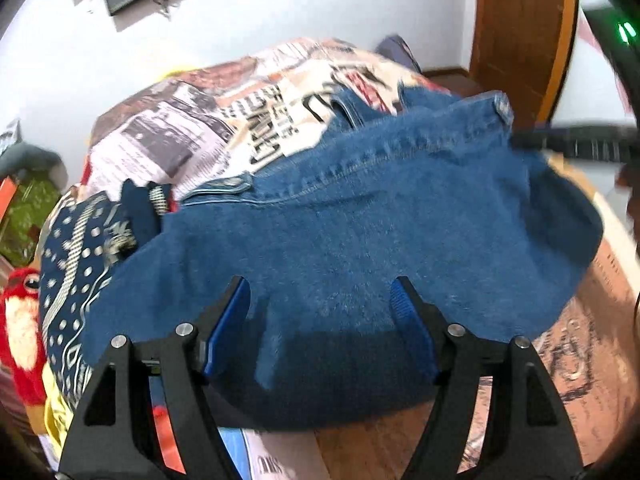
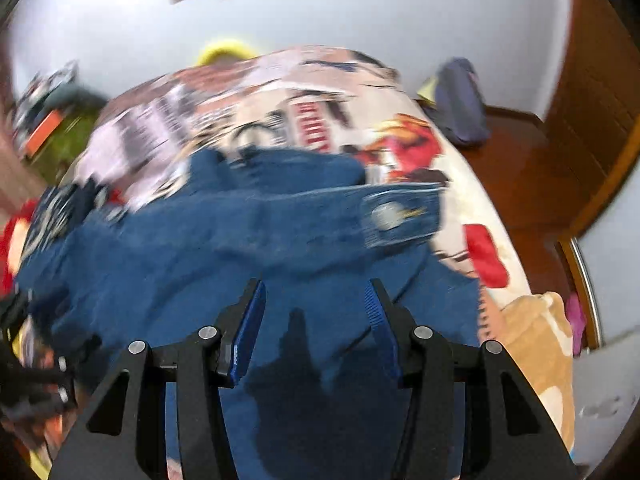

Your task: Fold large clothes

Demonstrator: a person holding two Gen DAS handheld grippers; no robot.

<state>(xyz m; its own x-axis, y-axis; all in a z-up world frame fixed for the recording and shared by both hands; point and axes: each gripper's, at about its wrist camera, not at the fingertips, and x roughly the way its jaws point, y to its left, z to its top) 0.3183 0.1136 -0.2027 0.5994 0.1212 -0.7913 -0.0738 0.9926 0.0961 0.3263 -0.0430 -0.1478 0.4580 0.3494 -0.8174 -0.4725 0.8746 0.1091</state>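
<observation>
A pair of blue denim jeans (image 1: pixel 360 216) lies folded over on the printed bedspread (image 1: pixel 192 120). My left gripper (image 1: pixel 320 292) is open just above the denim, its blue-padded fingers apart with nothing between them. In the right wrist view the jeans (image 2: pixel 224 240) spread under my right gripper (image 2: pixel 316 292), which is open over the cloth. The waistband with a leather patch (image 2: pixel 400 216) lies at the right. The other gripper shows blurred at the right edge of the left wrist view (image 1: pixel 576 144).
A navy patterned garment (image 1: pixel 76 248) and a red plush toy (image 1: pixel 20 312) lie at the bed's left. A wooden door (image 1: pixel 520 32) stands at the right. A tan blanket (image 2: pixel 536 344) and a dark bag (image 2: pixel 460 100) sit by the bed's right side.
</observation>
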